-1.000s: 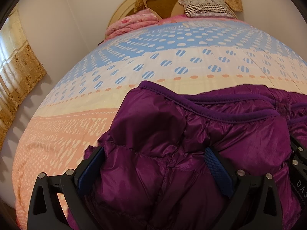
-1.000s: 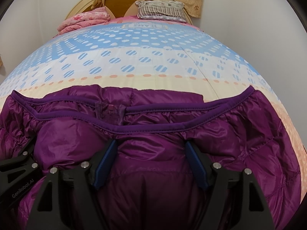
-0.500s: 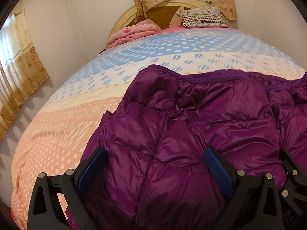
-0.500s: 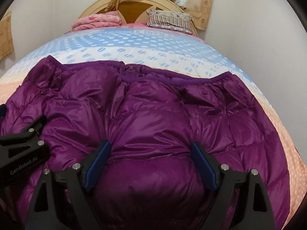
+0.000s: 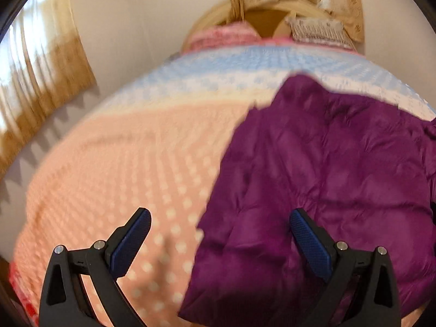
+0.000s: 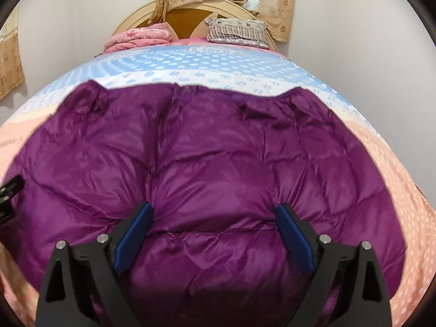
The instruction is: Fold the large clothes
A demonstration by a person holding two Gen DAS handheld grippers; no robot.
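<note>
The right gripper [image 6: 214, 226] is hovering with its jaws spread wide, empty, over the puffy quilted purple jacket [image 6: 207, 163], which is lying flat on the dotted bedspread [image 6: 207, 65]. The left gripper [image 5: 218, 231] is also gaping wide and empty, straddling the jacket's [image 5: 327, 163] left edge. Beyond the jacket, a striped pillow [image 6: 235, 31] is leaning against the rounded wooden headboard [image 6: 188, 16].

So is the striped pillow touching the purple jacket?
Apart. The right wrist view shows the striped pillow at the headboard, with dotted bedspread showing between it and the purple jacket.
</note>
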